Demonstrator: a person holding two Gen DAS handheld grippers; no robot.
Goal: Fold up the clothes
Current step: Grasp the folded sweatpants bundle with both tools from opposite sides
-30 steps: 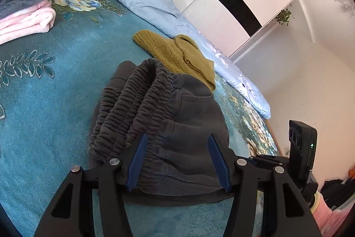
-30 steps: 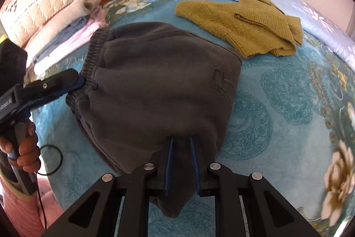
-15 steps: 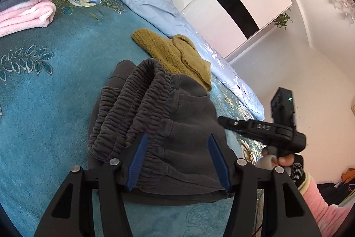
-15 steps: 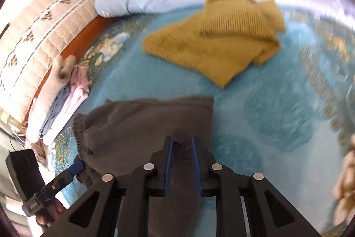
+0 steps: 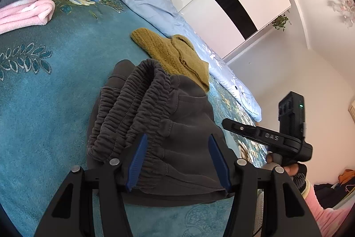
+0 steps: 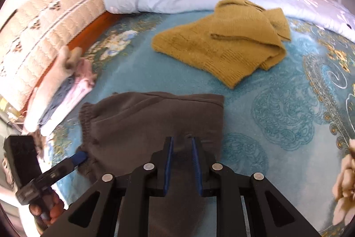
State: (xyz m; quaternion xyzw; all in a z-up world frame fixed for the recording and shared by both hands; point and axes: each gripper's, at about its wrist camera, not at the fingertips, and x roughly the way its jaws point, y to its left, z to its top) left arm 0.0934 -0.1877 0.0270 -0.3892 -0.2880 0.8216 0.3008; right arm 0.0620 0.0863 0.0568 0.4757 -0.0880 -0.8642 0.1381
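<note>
The folded dark grey sweatpants (image 5: pixel 159 126) lay on the teal patterned bedspread (image 5: pixel 55 92), the right gripper (image 6: pixel 182 161) clamped on a raised edge, the left gripper (image 5: pixel 177 161) spread wide over the elastic waistband (image 5: pixel 133 108).

Blurred folded pile (image 6: pixel 64 90); grey trousers (image 6: pixel 168 214) cut off below.
</note>
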